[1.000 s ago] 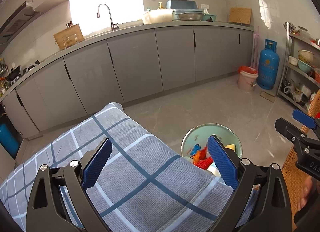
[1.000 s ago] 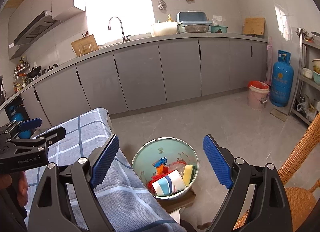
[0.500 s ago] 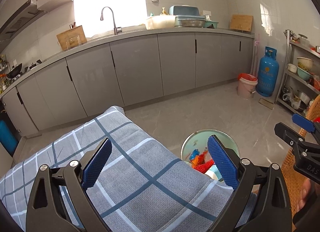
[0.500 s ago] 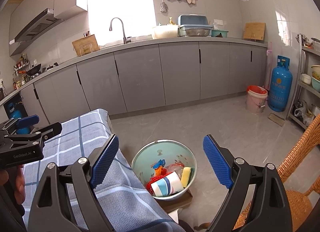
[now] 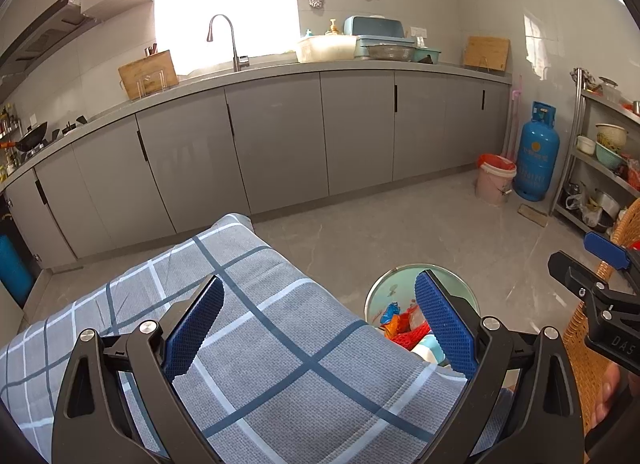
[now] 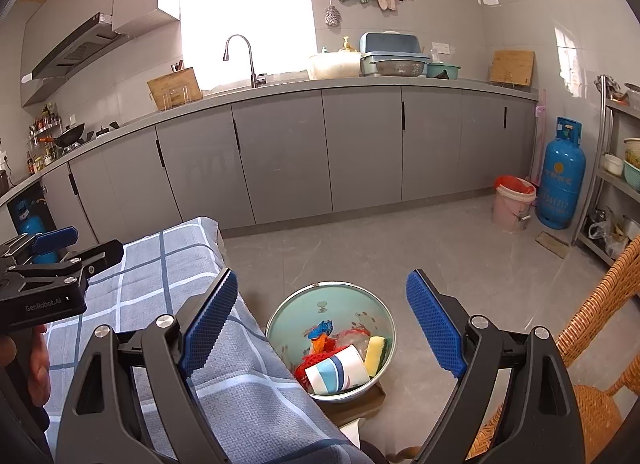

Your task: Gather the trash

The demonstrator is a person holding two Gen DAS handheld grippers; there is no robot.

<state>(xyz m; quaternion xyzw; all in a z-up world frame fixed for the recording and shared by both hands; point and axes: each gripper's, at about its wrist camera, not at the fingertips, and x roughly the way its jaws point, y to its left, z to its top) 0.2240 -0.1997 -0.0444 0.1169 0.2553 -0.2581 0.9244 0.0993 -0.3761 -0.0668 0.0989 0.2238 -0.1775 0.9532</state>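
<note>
Both grippers hang spread wide and empty: the left gripper [image 5: 316,324] over the checked cloth [image 5: 280,344] covering the surface, the right gripper [image 6: 324,320] past that surface's right edge, above the bowl [image 6: 280,324]. The bowl sits just beside the edge, below it, holding trash: a striped paper cup [image 6: 338,370], a yellow sponge [image 6: 375,354] and red netting [image 6: 310,362].

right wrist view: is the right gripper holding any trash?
No. The right gripper is open with nothing between its pads, and the paper cup and sponge lie in the bowl below.
</note>
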